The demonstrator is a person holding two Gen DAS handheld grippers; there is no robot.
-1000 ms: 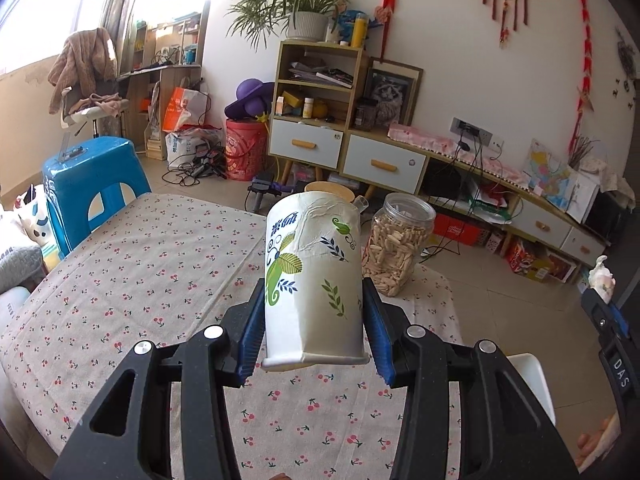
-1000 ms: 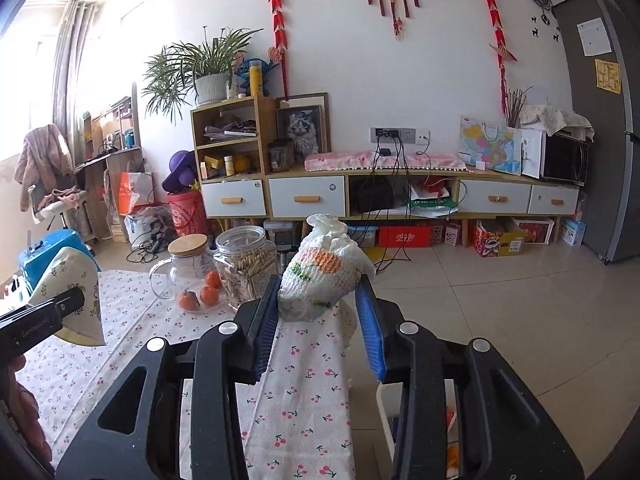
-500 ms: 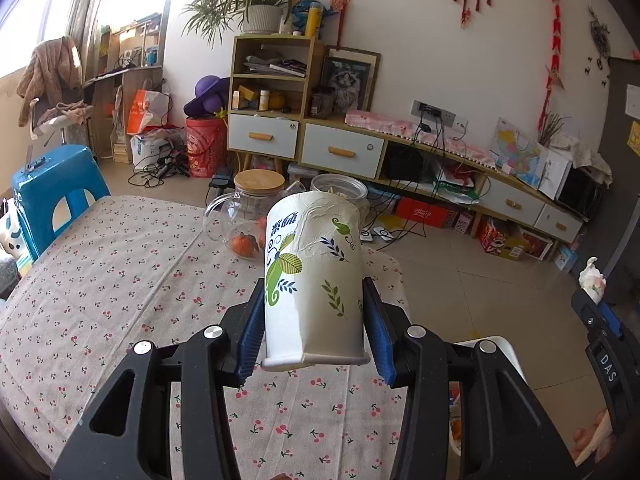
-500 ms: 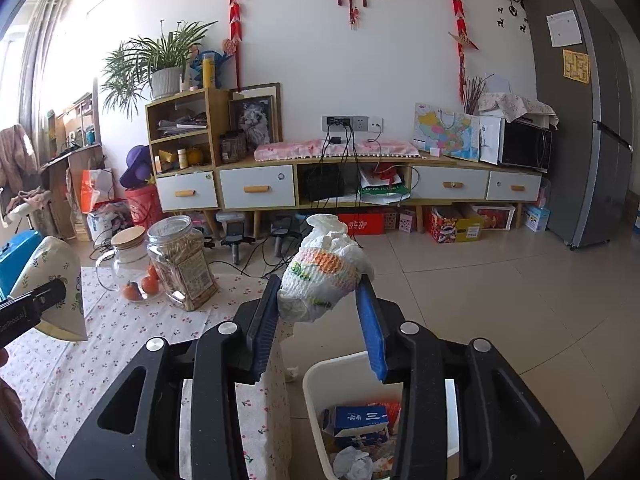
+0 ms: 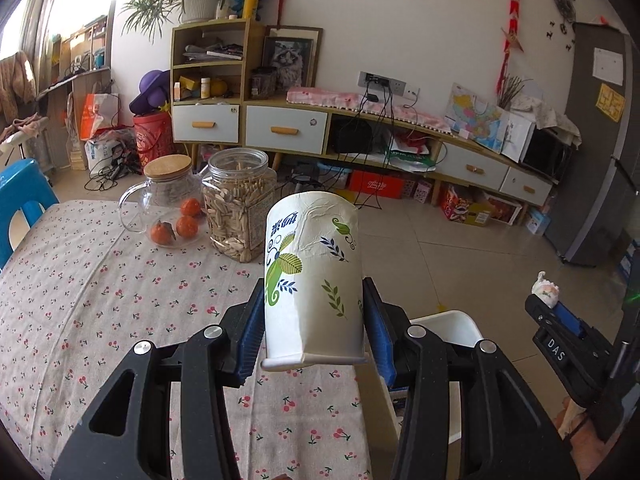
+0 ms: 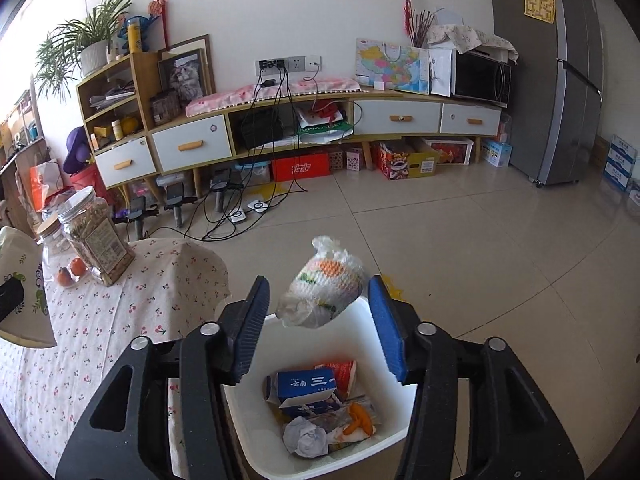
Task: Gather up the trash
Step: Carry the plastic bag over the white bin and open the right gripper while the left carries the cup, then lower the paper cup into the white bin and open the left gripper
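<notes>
Release over the bin: 1 wrapper dropping, 1 cup held

We find the right gripper (image 6: 318,326) jaws just opened, the crumpled wrapper (image 6: 325,289) loose between them above the white bin (image 6: 280,432); we judge it light and soft. The left gripper (image 5: 314,330) clamps 1 paper cup (image 5: 314,284) at mid-wall over the table (image 5: 80,300); thin, crushable.

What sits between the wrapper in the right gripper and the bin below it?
Nothing visible. The right gripper has just opened; the crumpled wrapper hangs free between its pads, directly over the open white bin.
</notes>
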